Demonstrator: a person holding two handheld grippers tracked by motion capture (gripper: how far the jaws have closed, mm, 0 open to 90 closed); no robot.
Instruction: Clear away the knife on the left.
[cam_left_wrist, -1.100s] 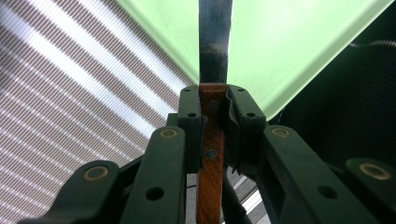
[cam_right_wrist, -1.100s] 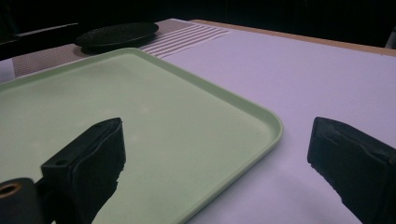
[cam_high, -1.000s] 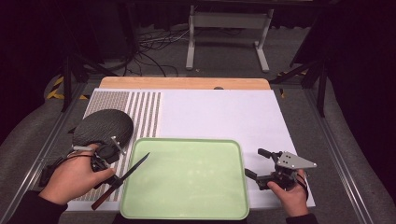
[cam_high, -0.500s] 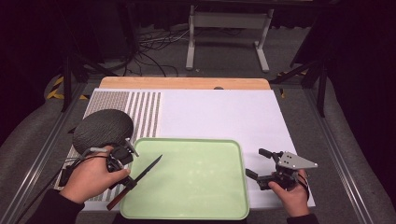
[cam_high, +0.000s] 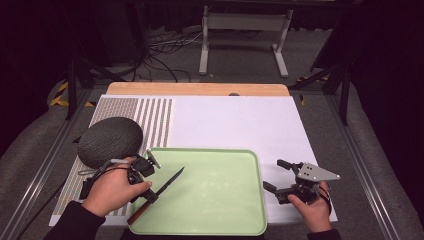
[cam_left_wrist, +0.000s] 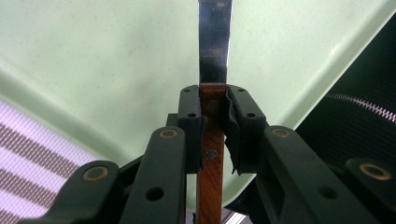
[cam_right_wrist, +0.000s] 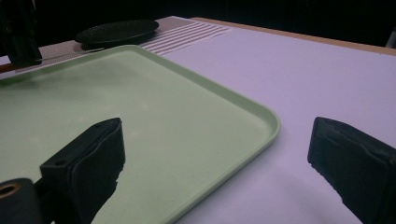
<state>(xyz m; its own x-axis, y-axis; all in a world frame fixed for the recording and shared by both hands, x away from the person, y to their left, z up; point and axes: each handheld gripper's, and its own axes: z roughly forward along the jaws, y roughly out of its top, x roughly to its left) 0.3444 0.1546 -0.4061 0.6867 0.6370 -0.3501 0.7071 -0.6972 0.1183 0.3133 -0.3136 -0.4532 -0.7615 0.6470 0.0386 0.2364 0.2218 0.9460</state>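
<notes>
A knife (cam_high: 165, 186) with a dark blade and a brown wooden handle (cam_left_wrist: 211, 154) hangs over the left part of the pale green tray (cam_high: 220, 220). My left gripper (cam_high: 148, 196) is shut on the handle, its pads (cam_left_wrist: 192, 122) pressing either side just below the blade (cam_left_wrist: 215, 42), which points toward the tray's middle. At the tray's right edge, my right gripper (cam_high: 275, 176) is held open over the white mat with nothing between its jaws. In the right gripper view the tray's rounded corner (cam_right_wrist: 266, 122) lies between the two black fingers (cam_right_wrist: 93, 158).
A dark round woven dish (cam_high: 110, 141) sits on the striped mat (cam_high: 150, 116) to the left of the tray. The white mat (cam_high: 235, 120) covers the table behind the tray. A wooden table edge (cam_high: 200, 89) runs along the far side.
My left hand has carried the knife rightward and slightly down, from beside the tray's left rim to over the tray. The right gripper has stayed put.
</notes>
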